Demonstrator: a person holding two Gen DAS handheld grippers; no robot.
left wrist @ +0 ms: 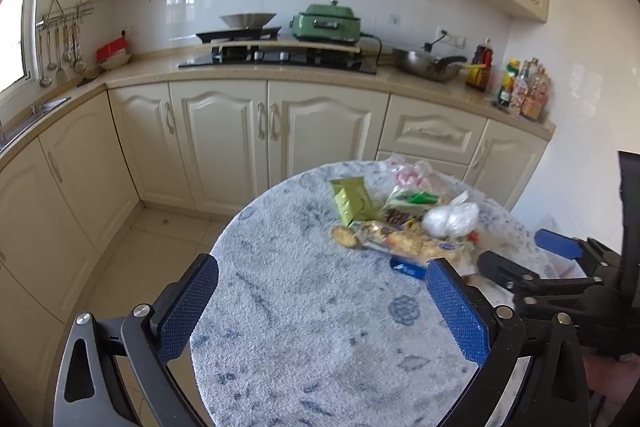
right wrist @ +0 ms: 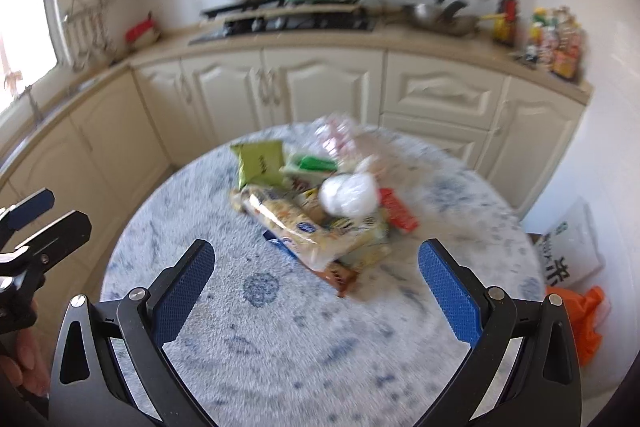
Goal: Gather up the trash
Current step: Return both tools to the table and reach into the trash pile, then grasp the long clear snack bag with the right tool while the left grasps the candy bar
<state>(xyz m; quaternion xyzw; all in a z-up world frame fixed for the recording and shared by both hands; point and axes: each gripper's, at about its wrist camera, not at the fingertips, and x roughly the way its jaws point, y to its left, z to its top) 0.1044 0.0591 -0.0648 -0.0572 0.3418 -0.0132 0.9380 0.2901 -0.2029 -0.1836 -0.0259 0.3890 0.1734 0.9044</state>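
With both the left gripper (left wrist: 322,311) and right gripper (right wrist: 316,299) spread wide and empty, we see the trash pile (right wrist: 320,203) mid-frame on the desk (right wrist: 280,367), where slippery wrappers could slide away from our fingers.

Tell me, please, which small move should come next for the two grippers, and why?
Probably move the right gripper forward and down to the wrapper pile. Both it and the left gripper are open and hold nothing, the pile lies apart from them on the round table, and the right one faces it almost directly.
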